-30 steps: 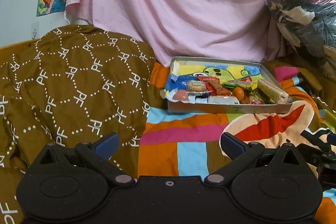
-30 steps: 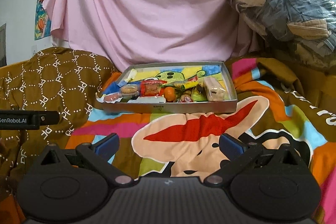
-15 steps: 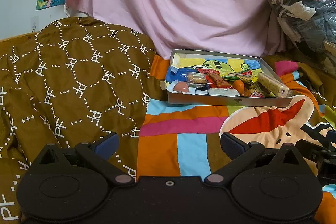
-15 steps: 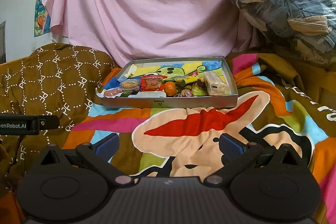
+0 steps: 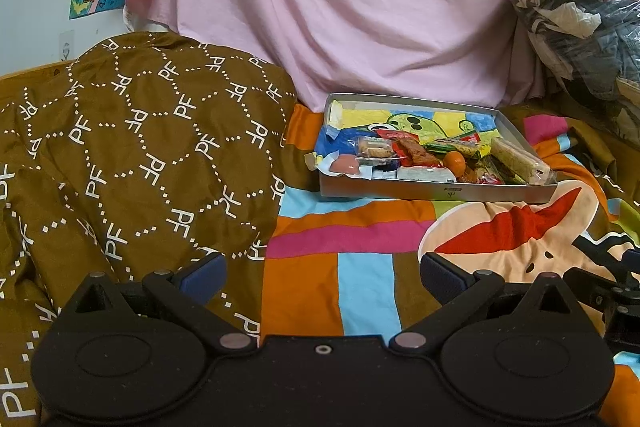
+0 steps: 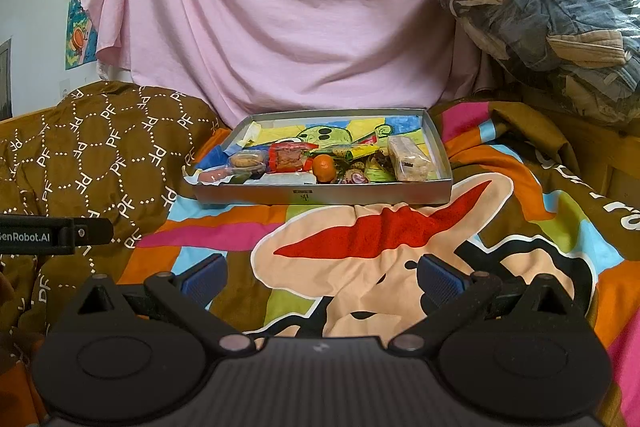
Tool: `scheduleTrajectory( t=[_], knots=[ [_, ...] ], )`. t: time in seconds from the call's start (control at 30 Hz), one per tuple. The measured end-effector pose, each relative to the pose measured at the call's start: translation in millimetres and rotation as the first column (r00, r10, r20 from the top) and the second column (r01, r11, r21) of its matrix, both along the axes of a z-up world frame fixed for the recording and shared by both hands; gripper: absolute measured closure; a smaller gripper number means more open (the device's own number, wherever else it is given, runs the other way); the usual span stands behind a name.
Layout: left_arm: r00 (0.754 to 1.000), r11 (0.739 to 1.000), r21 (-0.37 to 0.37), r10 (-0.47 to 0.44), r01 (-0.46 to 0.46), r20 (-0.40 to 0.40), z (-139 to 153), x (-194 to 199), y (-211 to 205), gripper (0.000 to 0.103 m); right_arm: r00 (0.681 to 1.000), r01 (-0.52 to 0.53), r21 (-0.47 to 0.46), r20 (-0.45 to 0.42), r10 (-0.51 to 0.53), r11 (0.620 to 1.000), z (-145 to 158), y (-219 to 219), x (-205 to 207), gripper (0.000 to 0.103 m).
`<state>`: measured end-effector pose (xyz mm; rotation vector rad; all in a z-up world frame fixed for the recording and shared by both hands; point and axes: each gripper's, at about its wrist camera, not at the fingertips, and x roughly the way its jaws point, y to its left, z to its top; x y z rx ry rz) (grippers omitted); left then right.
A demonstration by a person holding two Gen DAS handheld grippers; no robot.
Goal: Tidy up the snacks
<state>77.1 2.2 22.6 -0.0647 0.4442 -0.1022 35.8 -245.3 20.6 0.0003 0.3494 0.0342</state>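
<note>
2 grippers stand wide open and empty. The snack tray [image 6: 320, 193] lies at 12 o'clock from the right gripper [image 6: 320, 277], long axis crosswise, snacks crowded at its near wall. From the left gripper [image 5: 322, 277] the tray sits at 1 o'clock, so the right seems nearer.

Ahead of the right claw [image 6: 322, 277] lies one grey tray [image 6: 320, 193]. In it: one orange fruit [image 6: 323, 167], one pale wrapped bar [image 6: 409, 158], one packet of round biscuits [image 6: 245, 160], one red packet [image 6: 287, 157], and several smaller wrappers too jumbled to count. Two claws, each with two blue fingers [image 6: 202, 279].
</note>
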Motion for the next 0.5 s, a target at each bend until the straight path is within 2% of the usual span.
scheduleTrajectory(
  t=[0.2, 0.5],
  knots=[
    [0.999, 0.993, 0.109, 0.054, -0.053, -0.008, -0.4, -1.9, -11.3, 0.001, 1.000, -0.001, 0.000, -0.001, 0.001, 1.000, -0.8, -0.7, -0.7, 0.000],
    [0.998, 0.994, 0.094, 0.055, -0.051, -0.038, -2.7, -0.2, -10.0, 0.001, 1.000, -0.008, -0.005, 0.002, 0.008, 1.000, -2.3, -0.6, -2.7, 0.000]
  ],
)
